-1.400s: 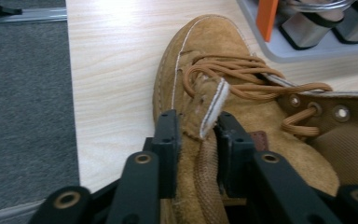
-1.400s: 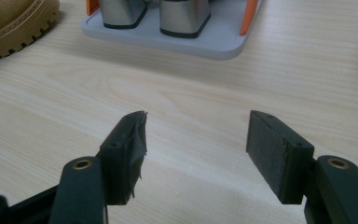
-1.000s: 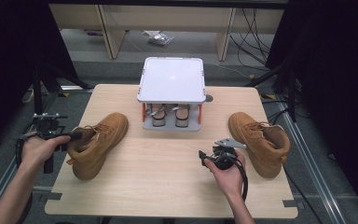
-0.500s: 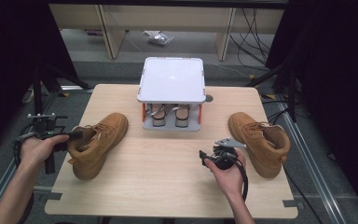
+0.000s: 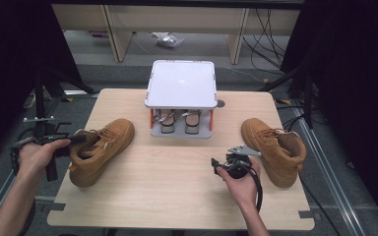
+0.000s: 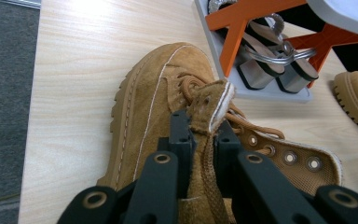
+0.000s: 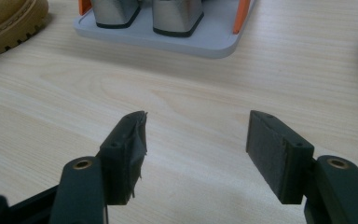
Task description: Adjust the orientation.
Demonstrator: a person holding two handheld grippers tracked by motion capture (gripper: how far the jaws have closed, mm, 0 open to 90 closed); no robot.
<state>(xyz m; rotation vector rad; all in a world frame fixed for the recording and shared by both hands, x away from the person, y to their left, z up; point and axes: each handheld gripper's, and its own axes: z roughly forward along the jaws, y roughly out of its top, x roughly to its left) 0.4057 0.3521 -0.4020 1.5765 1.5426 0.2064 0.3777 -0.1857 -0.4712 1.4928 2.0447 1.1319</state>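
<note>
Two tan boots sit on the surface, one to each side of the small rack [image 5: 181,93] that already carries a pair of heeled sandals [image 5: 177,121] on its lower shelf. By the look of it you are at the very start of moving them: the left boot [image 5: 101,150] rests on its sole near the left edge, the right boot [image 5: 274,149] lies untouched by the right edge, and neither has left the wood. Your left tongs [image 6: 204,140] have just been closing and now pinch the left boot's tongue [image 6: 212,105] — the suede flap stands upright between the two pads, squeezed from both sides. Your right tongs [image 7: 196,140] hang wide open over bare surface [image 7: 191,93], just short of the right boot, holding nothing. What is left, I judge, is nearly everything — lift the left boot by that tongue, place it, then take the other.
</note>
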